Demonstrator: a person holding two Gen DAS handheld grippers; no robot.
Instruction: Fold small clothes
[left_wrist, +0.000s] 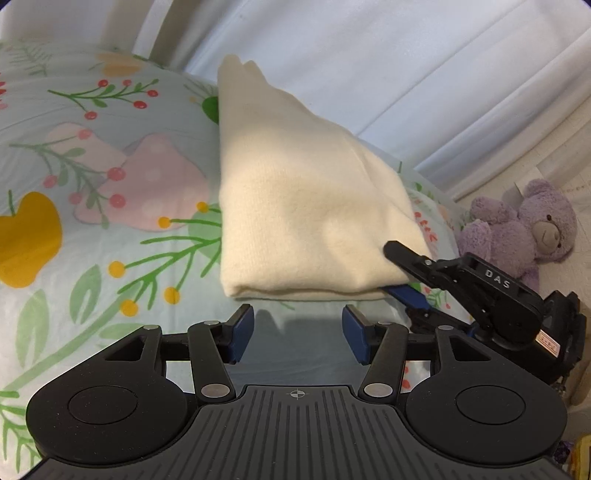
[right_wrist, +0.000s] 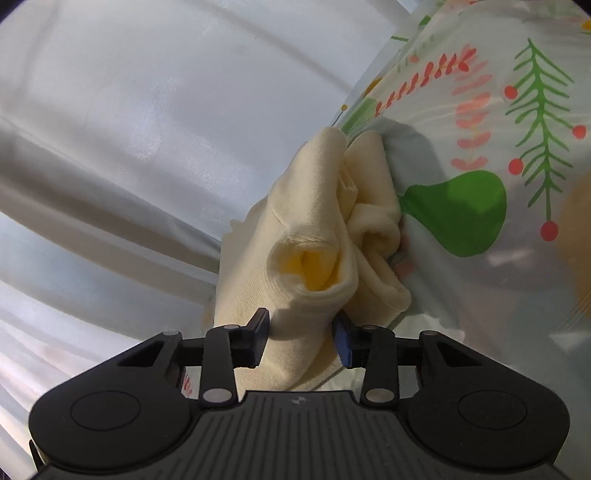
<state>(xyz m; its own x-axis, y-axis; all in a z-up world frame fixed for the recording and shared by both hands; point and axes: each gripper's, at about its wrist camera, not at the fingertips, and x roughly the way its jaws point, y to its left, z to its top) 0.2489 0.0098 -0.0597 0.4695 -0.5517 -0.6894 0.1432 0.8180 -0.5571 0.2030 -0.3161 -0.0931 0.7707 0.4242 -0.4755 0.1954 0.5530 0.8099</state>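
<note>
The cream garment (left_wrist: 295, 206) hides part of the right gripper's (left_wrist: 397, 269) jaws.

Floral bedsheet (left_wrist: 110, 229), purple teddy bear (left_wrist: 524, 229), pale curtain (left_wrist: 369, 66)

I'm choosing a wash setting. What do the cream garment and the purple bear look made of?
Cream garment: looks like soft matte knit, likely cotton or fleece; fine ribbed texture, thick rounded folds. Purple bear: plush synthetic pile, judging by its fuzzy, tufted surface. Fibre content can't be confirmed by sight.
</note>
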